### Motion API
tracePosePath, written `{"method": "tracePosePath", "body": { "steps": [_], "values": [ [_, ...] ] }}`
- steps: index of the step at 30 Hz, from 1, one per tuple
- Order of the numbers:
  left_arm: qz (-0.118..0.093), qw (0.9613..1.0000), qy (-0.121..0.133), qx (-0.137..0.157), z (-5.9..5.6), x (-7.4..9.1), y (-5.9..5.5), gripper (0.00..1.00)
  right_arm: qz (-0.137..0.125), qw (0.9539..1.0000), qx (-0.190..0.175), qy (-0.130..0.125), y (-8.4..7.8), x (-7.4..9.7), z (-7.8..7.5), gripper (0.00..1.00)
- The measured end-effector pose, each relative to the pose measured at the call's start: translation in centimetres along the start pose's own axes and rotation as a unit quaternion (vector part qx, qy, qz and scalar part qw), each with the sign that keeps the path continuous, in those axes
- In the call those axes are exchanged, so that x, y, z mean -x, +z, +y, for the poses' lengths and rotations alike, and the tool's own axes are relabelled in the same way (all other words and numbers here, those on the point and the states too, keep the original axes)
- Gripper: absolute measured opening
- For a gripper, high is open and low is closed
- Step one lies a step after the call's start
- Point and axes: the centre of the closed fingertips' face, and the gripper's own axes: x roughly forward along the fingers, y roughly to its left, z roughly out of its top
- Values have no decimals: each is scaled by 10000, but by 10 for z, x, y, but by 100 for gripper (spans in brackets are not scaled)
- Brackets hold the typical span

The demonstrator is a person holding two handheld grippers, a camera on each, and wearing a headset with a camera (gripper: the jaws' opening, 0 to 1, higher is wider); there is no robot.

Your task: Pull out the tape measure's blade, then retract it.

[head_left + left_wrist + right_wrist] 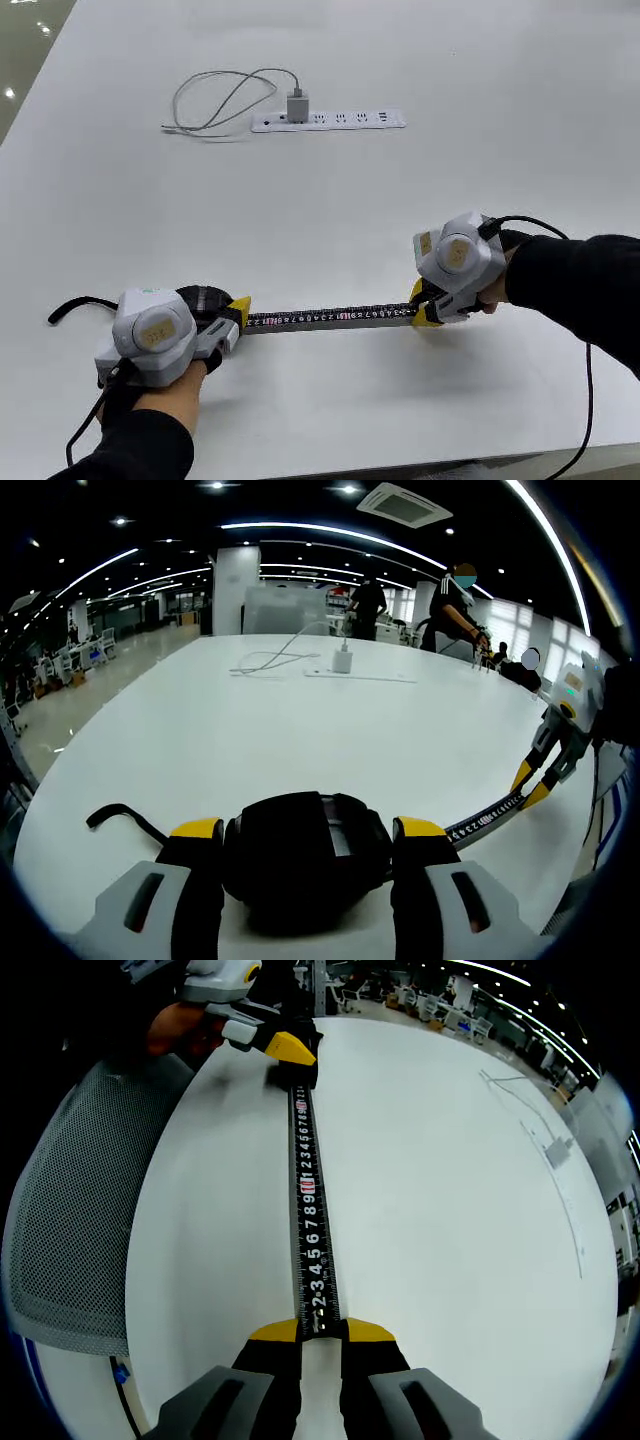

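The black tape measure case (203, 299) lies at the near left of the white table, and my left gripper (232, 318) is shut on it. In the left gripper view the case (305, 855) fills the gap between the yellow-tipped jaws of the left gripper (308, 830). The blade (330, 317) is drawn out flat over the table to the right. My right gripper (424, 310) is shut on the blade's end. The right gripper view looks along the numbered blade (308, 1210) from the right gripper (320, 1332) to the left gripper (278, 1042) at the far end.
A white power strip (345, 120) with a charger and a coiled cable (215, 100) lies at the back of the table. A black strap (75, 304) trails left of the case. The table's front edge (400, 468) is close. A mesh chair (70, 1210) stands beside the table. People (452, 605) stand far off.
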Motion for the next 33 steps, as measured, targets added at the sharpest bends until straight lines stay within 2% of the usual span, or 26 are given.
{"method": "tracePosePath", "body": {
  "steps": [6, 15, 26, 33],
  "values": [
    [148, 9998, 5, -139, 1, -1, -1, 62, 45, 10000, -81, -26, 1, 0, -1, 9],
    [198, 9991, -5, -388, 0, -1, -2, 61, -34, 9994, -348, -37, 1, 0, -2, 9],
    [234, 9984, -14, -509, 0, -2, -3, 61, -108, 9991, -416, -23, 3, 0, -1, 10],
    [266, 9987, -46, -426, 0, -2, -3, 60, -171, 9990, -419, 8, 4, 0, -2, 9]
  ]
}}
